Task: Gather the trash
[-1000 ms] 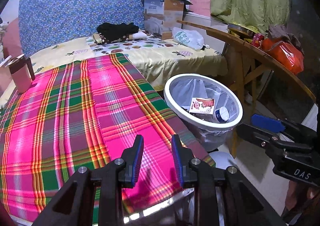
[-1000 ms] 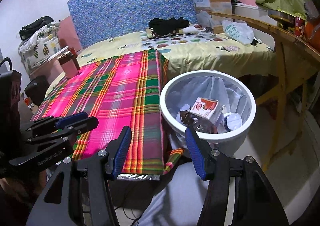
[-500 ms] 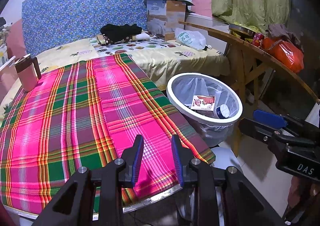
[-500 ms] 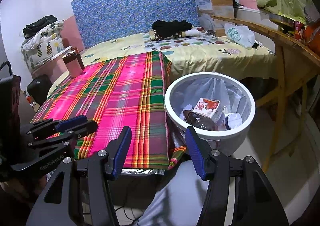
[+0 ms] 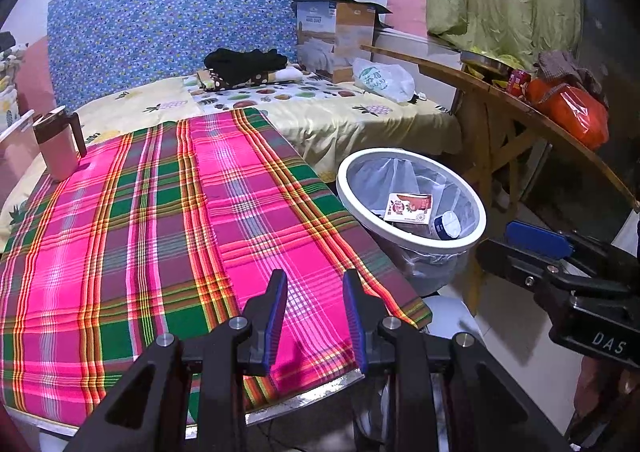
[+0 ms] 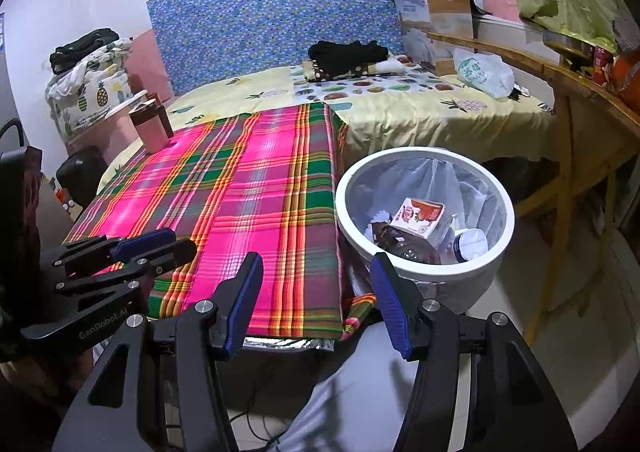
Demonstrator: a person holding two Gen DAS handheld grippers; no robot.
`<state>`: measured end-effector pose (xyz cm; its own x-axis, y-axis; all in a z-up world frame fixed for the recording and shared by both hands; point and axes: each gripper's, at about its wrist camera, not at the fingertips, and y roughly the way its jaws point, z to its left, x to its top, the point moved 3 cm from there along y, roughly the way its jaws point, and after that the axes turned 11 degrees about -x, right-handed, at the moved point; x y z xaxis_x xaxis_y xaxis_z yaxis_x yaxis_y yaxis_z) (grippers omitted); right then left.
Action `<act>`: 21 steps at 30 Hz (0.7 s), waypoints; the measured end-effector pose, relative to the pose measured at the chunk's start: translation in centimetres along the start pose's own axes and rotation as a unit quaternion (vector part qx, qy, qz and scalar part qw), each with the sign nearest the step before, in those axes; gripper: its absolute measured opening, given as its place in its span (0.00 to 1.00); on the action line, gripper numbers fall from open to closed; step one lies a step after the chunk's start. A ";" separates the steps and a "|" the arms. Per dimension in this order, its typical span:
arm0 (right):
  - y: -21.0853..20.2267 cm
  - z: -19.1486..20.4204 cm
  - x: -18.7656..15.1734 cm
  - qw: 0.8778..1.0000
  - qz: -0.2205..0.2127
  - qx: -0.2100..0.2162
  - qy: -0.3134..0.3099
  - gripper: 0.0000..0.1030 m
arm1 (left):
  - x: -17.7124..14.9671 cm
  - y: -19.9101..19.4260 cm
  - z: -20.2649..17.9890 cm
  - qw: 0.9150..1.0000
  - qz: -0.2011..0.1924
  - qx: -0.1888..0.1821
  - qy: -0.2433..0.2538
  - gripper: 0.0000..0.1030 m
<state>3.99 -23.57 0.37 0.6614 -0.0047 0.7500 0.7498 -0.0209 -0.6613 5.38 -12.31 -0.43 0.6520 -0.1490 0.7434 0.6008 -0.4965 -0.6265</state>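
Both grippers hang empty: the left gripper (image 5: 315, 318) parted slightly, the right gripper (image 6: 316, 302) spread wide. The bin (image 6: 496, 268) beside the table (image 5: 120, 236) holds a carton (image 6: 420, 218).

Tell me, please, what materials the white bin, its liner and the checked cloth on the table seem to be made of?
Bin: probably plastic; smooth white rim with a soft sheen.
Liner: thin translucent plastic film; it wrinkles and folds against the wall.
Checked cloth: woven fabric, matte; plaid stripes cross, and one corner hangs limp over the table edge.
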 end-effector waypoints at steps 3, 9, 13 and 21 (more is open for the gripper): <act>0.0 0.1 0.0 1.000 0.000 0.001 -0.001 0.55 | 0.0 0.0 0.1 1.000 0.000 0.000 0.000 0.28; 0.0 0.3 -0.1 1.000 0.001 0.001 -0.001 0.55 | 0.0 -0.1 0.2 1.000 0.001 -0.001 -0.004 0.28; -0.1 0.5 -0.1 1.000 0.002 0.001 -0.002 0.55 | 0.0 -0.1 0.2 1.000 0.001 -0.001 -0.004 0.28; -0.1 0.5 -0.1 1.000 0.002 0.002 -0.002 0.55 | 0.0 -0.1 0.2 1.000 0.001 -0.002 -0.007 0.28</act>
<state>3.85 -23.05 0.32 0.6644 -0.0014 0.7474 0.7473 -0.0171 -0.6643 5.38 -12.02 -0.43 0.6591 -0.1384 0.7392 0.5982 -0.4993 -0.6268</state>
